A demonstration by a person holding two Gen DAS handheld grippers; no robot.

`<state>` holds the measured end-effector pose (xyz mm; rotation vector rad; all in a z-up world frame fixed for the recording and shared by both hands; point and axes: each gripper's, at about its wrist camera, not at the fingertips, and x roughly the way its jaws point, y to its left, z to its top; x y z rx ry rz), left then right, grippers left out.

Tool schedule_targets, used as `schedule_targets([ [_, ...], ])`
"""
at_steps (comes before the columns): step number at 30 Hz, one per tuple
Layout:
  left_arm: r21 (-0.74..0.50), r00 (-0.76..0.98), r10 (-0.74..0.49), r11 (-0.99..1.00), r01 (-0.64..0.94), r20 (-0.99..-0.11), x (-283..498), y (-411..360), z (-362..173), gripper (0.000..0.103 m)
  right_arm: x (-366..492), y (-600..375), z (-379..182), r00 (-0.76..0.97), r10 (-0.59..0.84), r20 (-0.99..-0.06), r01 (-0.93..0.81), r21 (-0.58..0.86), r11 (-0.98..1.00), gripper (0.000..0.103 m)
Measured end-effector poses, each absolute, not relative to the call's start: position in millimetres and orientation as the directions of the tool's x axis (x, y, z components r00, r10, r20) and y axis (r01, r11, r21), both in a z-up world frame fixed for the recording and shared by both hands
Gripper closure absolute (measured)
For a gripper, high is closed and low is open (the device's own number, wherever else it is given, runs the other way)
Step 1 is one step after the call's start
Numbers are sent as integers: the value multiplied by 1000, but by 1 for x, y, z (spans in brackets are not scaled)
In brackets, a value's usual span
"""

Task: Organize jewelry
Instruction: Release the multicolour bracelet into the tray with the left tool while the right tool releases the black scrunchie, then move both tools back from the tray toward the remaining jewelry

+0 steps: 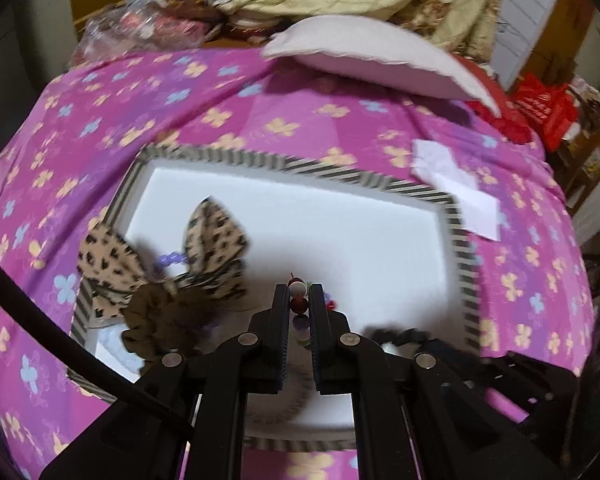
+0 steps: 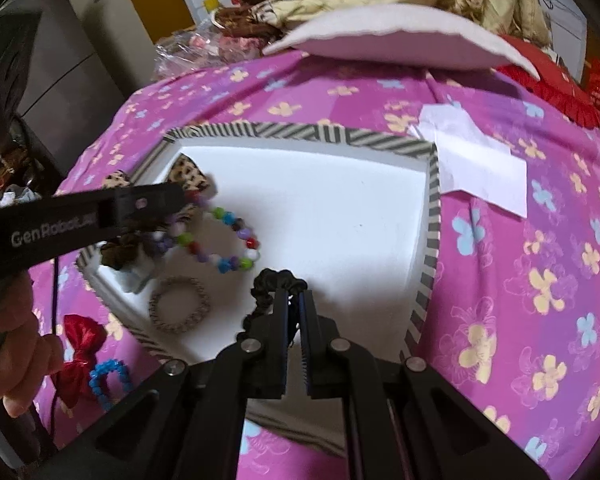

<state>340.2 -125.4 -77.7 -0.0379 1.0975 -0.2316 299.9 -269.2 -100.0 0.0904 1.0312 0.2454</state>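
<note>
A white tray (image 2: 320, 216) with a striped rim lies on a bed covered by a pink flowered sheet (image 2: 500, 280).

The left gripper (image 1: 299, 300) has its jaws clamped on a multicoloured bead bracelet (image 2: 224, 240). In the right wrist view the bracelet hangs from that gripper over the tray's 9 o'clock side, its loop spreading toward the tray's middle.

The right gripper (image 2: 294, 300) has its jaws clamped on a black scrunchie (image 2: 274, 280) above the tray's 6 o'clock edge.

A leopard-print bow (image 1: 216, 240) sits at the tray's 9 o'clock side, with a brown scrunchie (image 1: 160, 316) just beside it. A striped hair tie (image 2: 179, 305) lies in the tray at 7 o'clock.

Off the tray, at 8 o'clock, a red bow (image 2: 78, 354) and a blue bead bracelet (image 2: 106, 380) lie on the sheet. A white paper (image 2: 480, 168) touches the tray's 2 o'clock corner.
</note>
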Motion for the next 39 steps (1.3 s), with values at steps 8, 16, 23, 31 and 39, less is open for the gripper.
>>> schedule_targets([
  [8,-129,393,-162,986,108,-905,352,-108,-112,91,307,-263,-122,443,235,-865,-150,187,971,98],
  [16,-138,374,-160,987,86,-913,351,-105,-122,91,304,-262,-124,416,276,-867,-169,225,960,90],
  [23,-169,361,-186,983,78,-914,342,-97,-118,80,290,-266,-107,433,277,-858,-166,227,960,68],
  [31,-127,435,-158,987,99,-887,314,-96,-92,67,255,-272,-74,491,269,-828,-164,216,963,62],
  [39,-84,481,-124,991,103,-868,277,-93,-74,67,216,-277,-54,524,260,-811,-156,209,965,58],
])
